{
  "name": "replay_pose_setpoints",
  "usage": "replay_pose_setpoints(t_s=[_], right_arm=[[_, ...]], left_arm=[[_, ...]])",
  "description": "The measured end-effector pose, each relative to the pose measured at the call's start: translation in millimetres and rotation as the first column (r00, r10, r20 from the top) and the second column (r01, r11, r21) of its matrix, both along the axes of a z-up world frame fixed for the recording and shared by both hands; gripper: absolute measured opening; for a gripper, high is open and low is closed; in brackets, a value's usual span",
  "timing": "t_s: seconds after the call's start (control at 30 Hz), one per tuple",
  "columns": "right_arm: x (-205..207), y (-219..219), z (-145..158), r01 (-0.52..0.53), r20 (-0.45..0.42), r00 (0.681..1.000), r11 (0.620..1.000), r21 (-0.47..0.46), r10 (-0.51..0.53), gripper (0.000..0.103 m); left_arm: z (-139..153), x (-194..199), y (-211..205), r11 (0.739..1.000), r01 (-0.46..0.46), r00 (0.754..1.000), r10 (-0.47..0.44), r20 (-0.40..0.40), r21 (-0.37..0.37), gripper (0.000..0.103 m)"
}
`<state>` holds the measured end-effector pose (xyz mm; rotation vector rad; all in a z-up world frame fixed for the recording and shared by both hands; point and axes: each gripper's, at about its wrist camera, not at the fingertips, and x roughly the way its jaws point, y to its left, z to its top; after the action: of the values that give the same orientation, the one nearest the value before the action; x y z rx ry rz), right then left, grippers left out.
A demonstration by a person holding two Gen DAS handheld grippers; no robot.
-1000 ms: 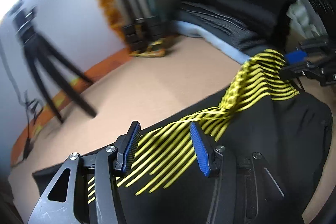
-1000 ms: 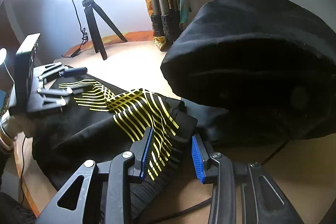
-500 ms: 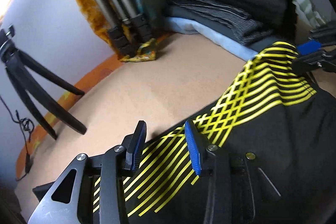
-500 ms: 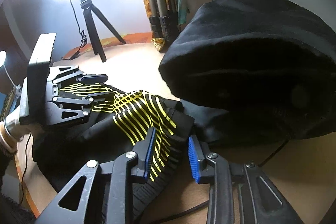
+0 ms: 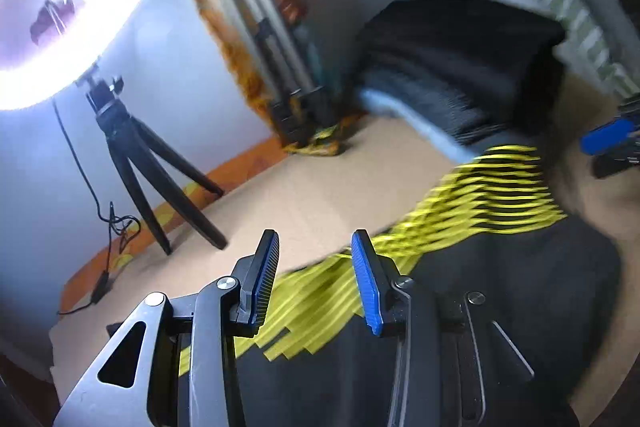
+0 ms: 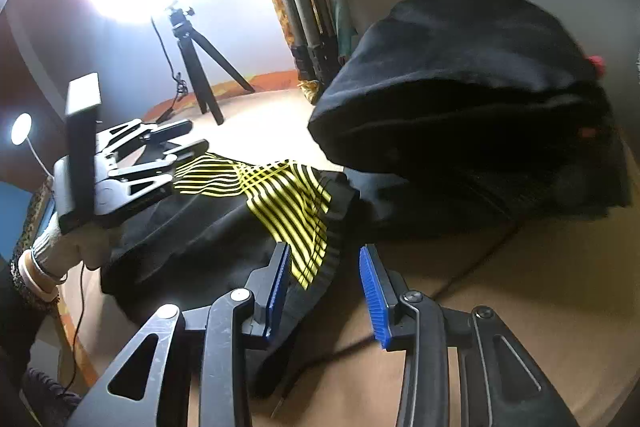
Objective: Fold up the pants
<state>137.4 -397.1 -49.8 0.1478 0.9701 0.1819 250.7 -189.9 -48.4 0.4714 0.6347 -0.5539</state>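
I am holding both jaws wide and gripping nothing: my left gripper (image 5: 314,281) is hovering over the yellow-striped side panel (image 5: 460,211) of the black pants (image 6: 208,227), my right gripper (image 6: 324,287) is hanging just off their waistband end. The pants are lying bunched on the tan worktop (image 6: 520,287), just beside the stack of folded dark clothes (image 6: 472,99). I judge I am between folds; next I need to pinch an edge at each end and carry it over.
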Motion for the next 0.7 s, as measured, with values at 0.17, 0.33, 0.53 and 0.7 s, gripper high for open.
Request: replay_pose_setpoints(t_s=[0.17, 0.33, 0.53, 0.7], right_arm=[[-31, -1, 19, 0.018, 0.006, 1.000, 1.000, 0.012, -0.018, 0.040], [-71, -15, 35, 0.093, 0.013, 0.995, 0.991, 0.095, -0.095, 0.051], [-111, -43, 43, 0.192, 0.004, 0.980, 0.960, 0.205, -0.197, 0.053], [-126, -54, 44, 0.216, 0.004, 0.974, 0.941, 0.261, -0.224, 0.053]], left_arm=[[14, -71, -20, 0.990, 0.140, 0.990, -0.141, -0.010, -0.015, 0.043], [9, -133, -55, 0.955, 0.292, 0.956, -0.292, -0.008, 0.043, 0.043], [-8, -176, -94, 0.893, 0.414, 0.907, -0.421, 0.004, 0.179, 0.043], [-36, -185, -118, 0.827, 0.458, 0.879, -0.477, -0.025, 0.326, 0.043]])
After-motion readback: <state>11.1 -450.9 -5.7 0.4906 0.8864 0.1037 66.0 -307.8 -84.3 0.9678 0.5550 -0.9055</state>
